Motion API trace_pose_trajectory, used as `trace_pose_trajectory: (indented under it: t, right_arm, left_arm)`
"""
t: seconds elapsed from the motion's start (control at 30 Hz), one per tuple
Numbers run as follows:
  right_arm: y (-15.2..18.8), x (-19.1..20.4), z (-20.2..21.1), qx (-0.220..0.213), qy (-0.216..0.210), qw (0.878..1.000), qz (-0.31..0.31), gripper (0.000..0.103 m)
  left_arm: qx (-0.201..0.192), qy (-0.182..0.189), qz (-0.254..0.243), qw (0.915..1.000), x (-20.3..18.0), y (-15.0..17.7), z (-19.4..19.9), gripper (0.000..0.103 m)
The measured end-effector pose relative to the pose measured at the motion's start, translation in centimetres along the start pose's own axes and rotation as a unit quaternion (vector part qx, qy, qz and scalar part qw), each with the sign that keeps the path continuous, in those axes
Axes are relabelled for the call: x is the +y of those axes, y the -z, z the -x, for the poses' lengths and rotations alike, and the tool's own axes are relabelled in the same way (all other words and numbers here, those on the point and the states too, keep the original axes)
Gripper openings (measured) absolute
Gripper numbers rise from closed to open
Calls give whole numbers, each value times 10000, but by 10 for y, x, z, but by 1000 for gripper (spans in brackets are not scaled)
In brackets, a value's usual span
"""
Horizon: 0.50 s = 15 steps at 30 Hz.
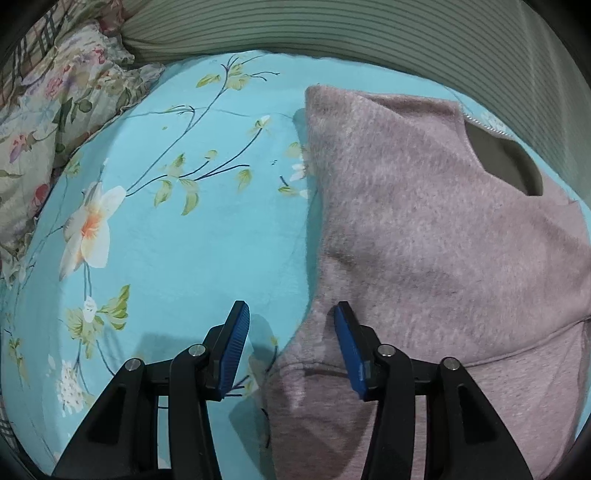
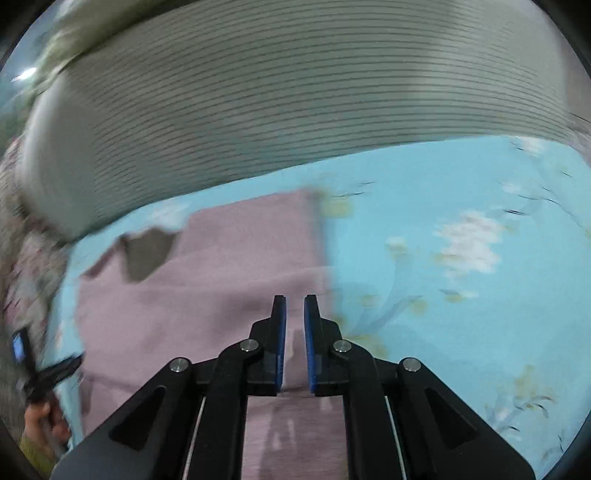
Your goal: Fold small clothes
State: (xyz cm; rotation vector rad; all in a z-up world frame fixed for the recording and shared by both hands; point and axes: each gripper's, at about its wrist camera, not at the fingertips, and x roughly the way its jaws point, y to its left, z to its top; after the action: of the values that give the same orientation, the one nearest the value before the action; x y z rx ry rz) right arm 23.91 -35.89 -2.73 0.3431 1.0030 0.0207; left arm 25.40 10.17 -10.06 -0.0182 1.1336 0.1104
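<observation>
— Nearest the left camera, what did you see?

— Black linkage arms carrying ribbed blue pads: the left gripper (image 1: 291,347), its jaws spread wide and holding nothing. One pad hung over the bare sheet, the other over the edge of the fuzzy mauve-pink fleece garment (image 1: 424,236), whose lower left edge lay between them.

— And where did that garment lie?

— Spread on the turquoise bedsheet printed with white flowers and green leafy twigs (image 1: 207,236), on the right half of the left view. A dark neck opening (image 1: 506,166) with a pale trimmed edge showed near its far right corner.

— The other tool?

— The right gripper (image 2: 294,332) had its blue pads drawn close, a narrow slit between them, and nothing was pinched there. It hovered above the same pink garment (image 2: 207,295), close to its right edge. That view was blurred.

— Anything around the bed?

— A grey-green cushion with thin dark stripes (image 1: 332,29) ran along the far side, and a floral quilted pillow (image 1: 55,110) sat at the left. At the blurred left edge of the right view, I made out a hand (image 2: 40,424) below dark gear with a small blue screen.
</observation>
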Motion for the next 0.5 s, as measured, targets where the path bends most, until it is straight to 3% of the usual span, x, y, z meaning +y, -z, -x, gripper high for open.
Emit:
trace_pose_trajectory:
  t: [0.13, 0.23, 0.27, 0.37, 0.43, 0.5]
  right_arm:
    - [11, -20, -37, 505, 641, 9965, -202, 10]
    - [16, -32, -19, 341, 305, 9975, -547, 11]
    - [19, -31, -10, 293, 320, 9980, -464, 17]
    - [35, -22, 20, 294, -172, 9992, -228, 53]
    - [53, -10, 31, 423, -470, 9980, -39, 55]
    - [77, 16, 36, 824, -955, 9914, 345, 55]
  left_arm:
    - [57, -52, 79, 9999, 5, 1, -4, 52]
    - [69, -70, 113, 9999, 9, 1, -8, 55]
    - [80, -67, 116, 9999, 10, 1, -7, 55]
    - [67, -56, 75, 9999, 13, 5, 3, 55]
    - [68, 92, 60, 9999, 18, 14, 13, 55]
    - [84, 285, 80, 9995, 23, 25, 23, 53]
